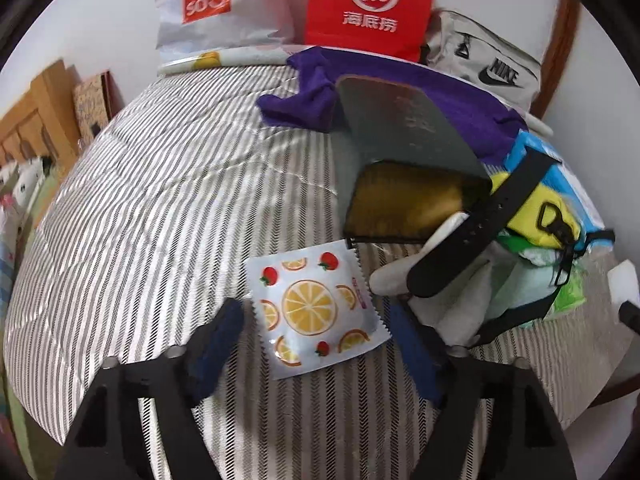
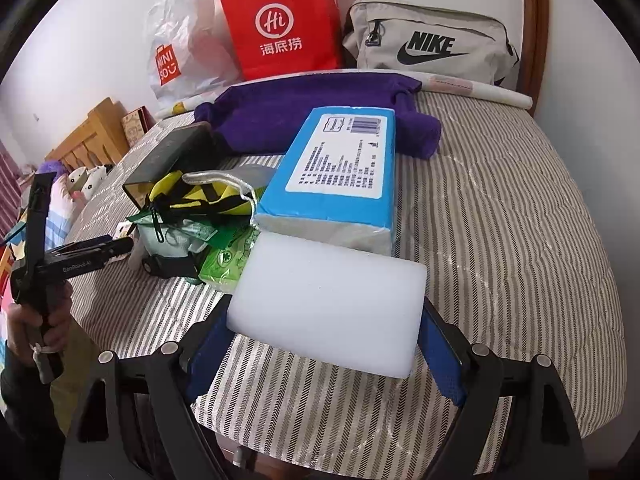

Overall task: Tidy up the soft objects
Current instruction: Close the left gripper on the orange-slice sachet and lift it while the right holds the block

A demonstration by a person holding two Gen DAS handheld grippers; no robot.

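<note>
Sponge block: the white sponge block (image 2: pixel 326 304) sits between the pads of my right tool (image 2: pixel 324 354), its near edge lifted over the striped bed cover (image 2: pixel 500 240), just in front of the blue tissue pack (image 2: pixel 336 168).
How it will handle: I judge it very light and soft; it gives under pressure, so I should hold it at the two short ends, not squeeze hard.
How it looks: plain white, matte, rounded corners, no print.
Right tool: set wide, both blue pads pressing on the ends of the block, so it is gripping it.
Left tool: my left tool (image 1: pixel 316 344) is open, nothing held; the fruit-print sachet (image 1: pixel 316 306) lies flat on the bed between its fingers, not touched.
Sachet handling: thin, smooth foil, probably slippery; I would take it by one edge.
Nearby: purple towel (image 2: pixel 320 120) behind the pack.
</note>
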